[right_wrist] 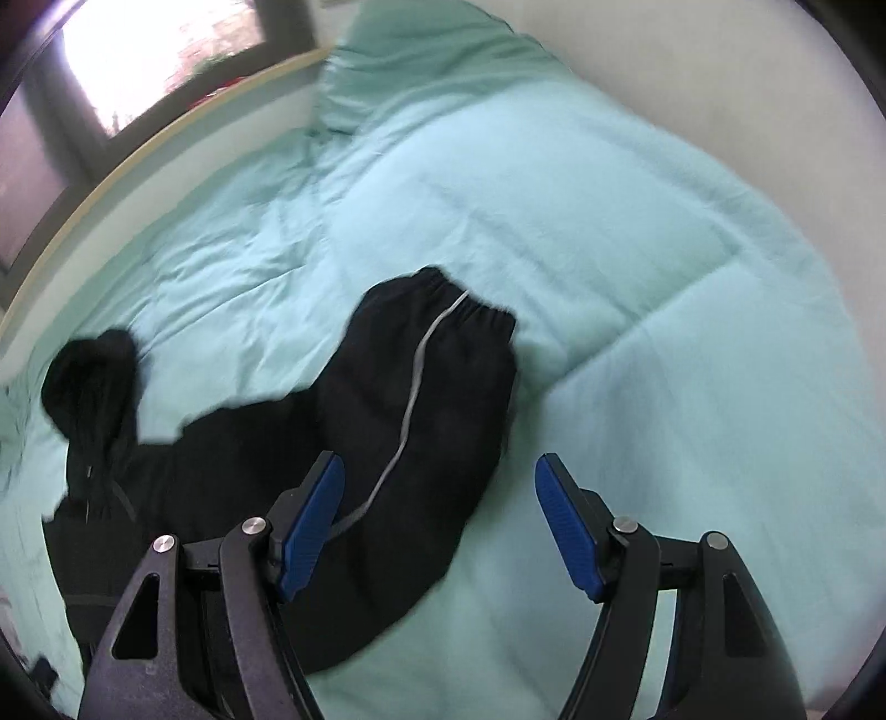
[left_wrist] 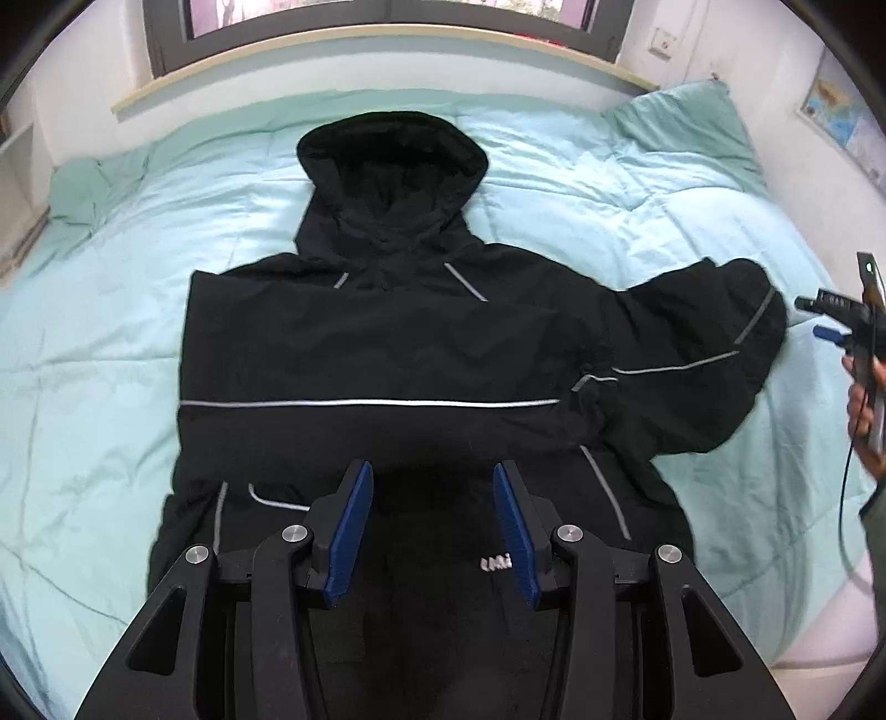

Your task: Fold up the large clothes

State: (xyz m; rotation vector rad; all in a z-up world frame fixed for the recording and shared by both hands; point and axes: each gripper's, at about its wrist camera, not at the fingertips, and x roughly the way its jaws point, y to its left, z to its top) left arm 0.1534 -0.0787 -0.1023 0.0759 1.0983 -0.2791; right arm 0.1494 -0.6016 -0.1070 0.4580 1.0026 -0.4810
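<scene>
A black hooded jacket [left_wrist: 387, 343] with grey reflective stripes lies flat on the bed, hood toward the window. Its left sleeve is folded across the chest; its right sleeve [left_wrist: 709, 354] lies out to the right. My left gripper [left_wrist: 432, 493] is open and empty above the jacket's lower front. My right gripper [right_wrist: 437, 487] is open and empty just above that right sleeve [right_wrist: 410, 421], short of the elastic cuff [right_wrist: 470, 304]. The hood shows in the right wrist view [right_wrist: 91, 382] at the left. The right gripper also shows at the right edge of the left wrist view [left_wrist: 819, 318].
A mint-green duvet [left_wrist: 637, 210] covers the bed. A pillow [left_wrist: 686, 122] lies at the back right. A window sill [left_wrist: 387, 50] and white walls close off the far side. A wall map [left_wrist: 841, 122] hangs at the right.
</scene>
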